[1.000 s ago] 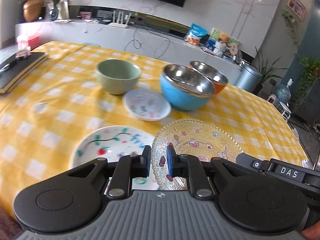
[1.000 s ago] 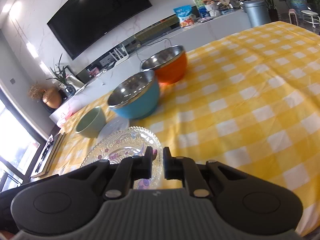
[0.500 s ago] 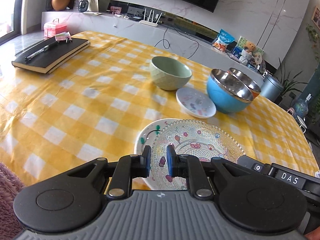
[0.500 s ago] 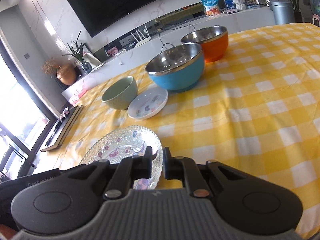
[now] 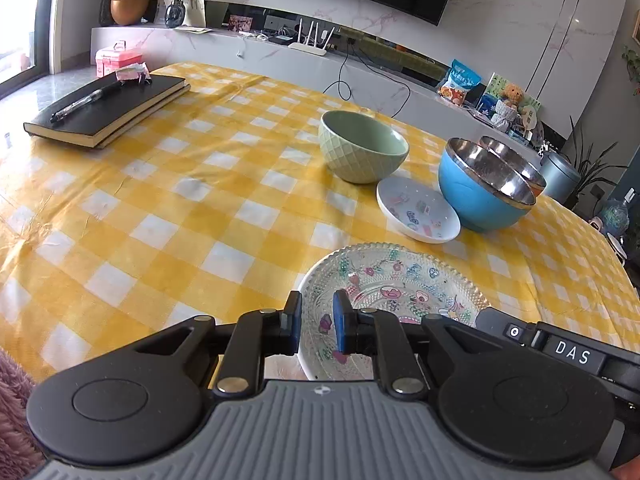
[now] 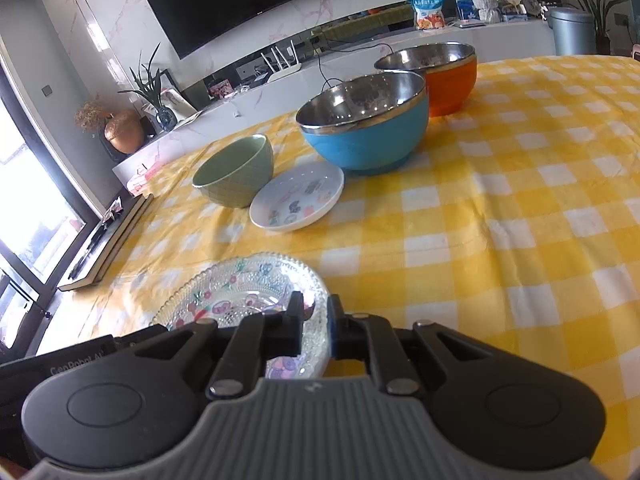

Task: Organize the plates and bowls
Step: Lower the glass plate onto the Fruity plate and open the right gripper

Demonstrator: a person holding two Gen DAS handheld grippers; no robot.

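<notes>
Both grippers held the same glass plate (image 5: 396,280) by its rim: the left gripper (image 5: 316,322) had its fingers closed on the near left edge, and the right gripper (image 6: 314,328) had its fingers closed on the right edge. The plate sat low over the near part of the table (image 5: 192,208) with its yellow checked cloth. Farther back stood a green bowl (image 5: 362,152), a small white plate (image 5: 418,210), a blue bowl (image 5: 480,196) and an orange bowl (image 6: 444,76).
</notes>
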